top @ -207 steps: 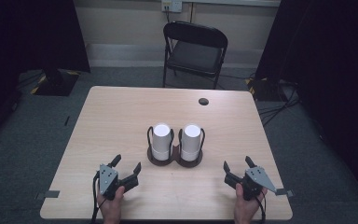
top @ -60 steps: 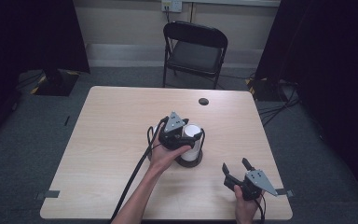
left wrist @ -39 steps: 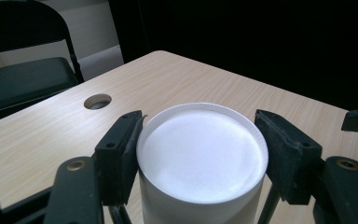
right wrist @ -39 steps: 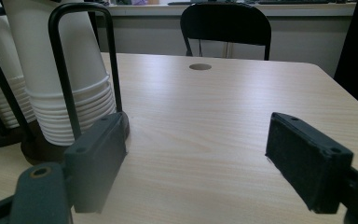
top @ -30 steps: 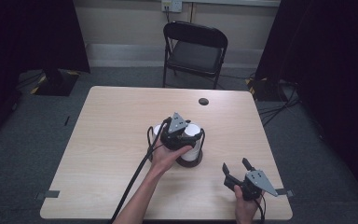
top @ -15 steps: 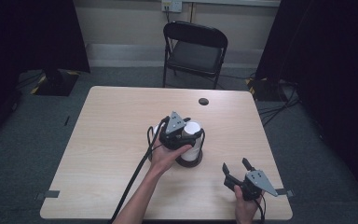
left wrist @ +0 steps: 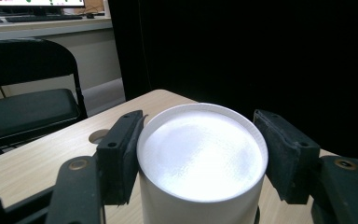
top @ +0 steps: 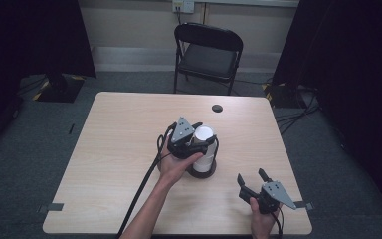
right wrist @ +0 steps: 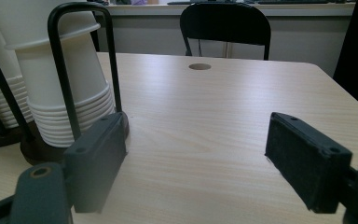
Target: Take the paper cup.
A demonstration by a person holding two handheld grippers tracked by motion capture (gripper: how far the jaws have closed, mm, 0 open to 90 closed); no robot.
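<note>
Two stacks of upturned white paper cups stand in black wire holders on a dark base (top: 202, 172) at mid-table. My left gripper (top: 199, 141) reaches in from the left, its body over the left stack. It is shut on the top cup (top: 205, 134) of the right stack. In the left gripper view both pads (left wrist: 119, 156) press the sides of that cup (left wrist: 200, 154). My right gripper (top: 251, 177) rests near the table's front right edge, open and holding nothing. In the right gripper view it (right wrist: 203, 158) has the nearer cup stack (right wrist: 60, 93) off to its left.
A black folding chair (top: 209, 50) stands behind the wooden table (top: 109, 129). There is a round cable hole (top: 217, 108) near the table's far edge. The left gripper's cable (top: 142, 191) trails to the front edge. Dark curtains hang on both sides.
Since the earliest frame my left gripper has come from the front left edge to the cup stacks and closed on the top cup. Over the last second nothing visibly moved.
</note>
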